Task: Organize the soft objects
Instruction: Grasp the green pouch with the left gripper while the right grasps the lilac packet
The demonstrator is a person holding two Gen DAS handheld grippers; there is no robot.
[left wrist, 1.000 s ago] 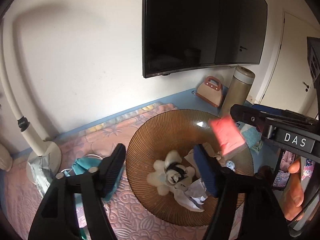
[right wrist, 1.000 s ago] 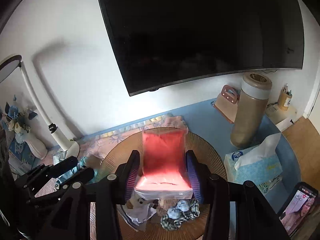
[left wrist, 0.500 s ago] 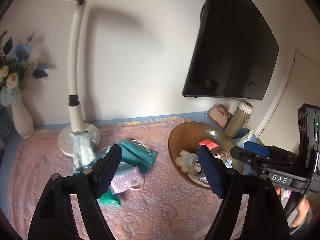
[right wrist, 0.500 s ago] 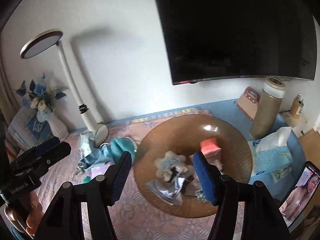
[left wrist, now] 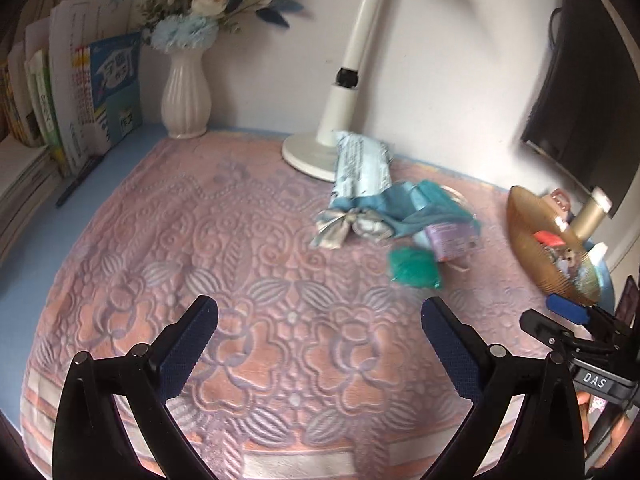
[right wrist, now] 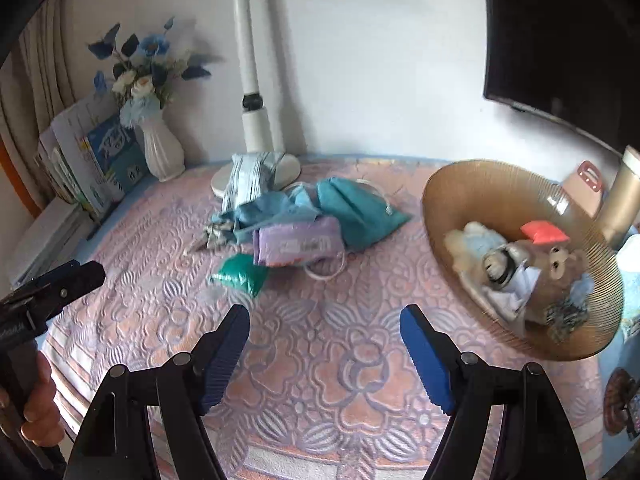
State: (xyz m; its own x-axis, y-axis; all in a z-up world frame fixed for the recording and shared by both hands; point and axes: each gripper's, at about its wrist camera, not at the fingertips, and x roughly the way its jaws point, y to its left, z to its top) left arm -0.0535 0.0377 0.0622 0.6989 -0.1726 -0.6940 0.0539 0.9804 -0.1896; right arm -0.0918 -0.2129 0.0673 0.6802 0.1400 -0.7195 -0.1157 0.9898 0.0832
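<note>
Your left gripper (left wrist: 320,320) has nothing between its blue pads (left wrist: 448,344); its jaws are spreading and already stand very wide over bare patterned cloth (left wrist: 240,260). Your right gripper (right wrist: 324,332) is also empty, its jaws opening too, though less far apart.

Take the white lamp base (right wrist: 280,168) as your landmark. Leaning on the front of that base is a pale blue wrapped packet (right wrist: 246,180). Just in front of the base lies the pile of soft things: a teal drawstring pouch (right wrist: 356,208), a blue cloth (right wrist: 264,212) beside it, and a lilac packet (right wrist: 296,244) resting on top towards you. A small green bundle (right wrist: 240,274) sits at the near edge of that pile, the farthest of the pile from the base and the nearest to your right gripper's left finger.

Well to the right of the lamp base stands the amber ribbed bowl (right wrist: 460,188), holding a plush toy (right wrist: 500,256), a red packet (right wrist: 544,232) and other small soft pieces.

To the left of the base is a white vase of flowers (right wrist: 160,152), with books (right wrist: 92,160) beyond it
</note>
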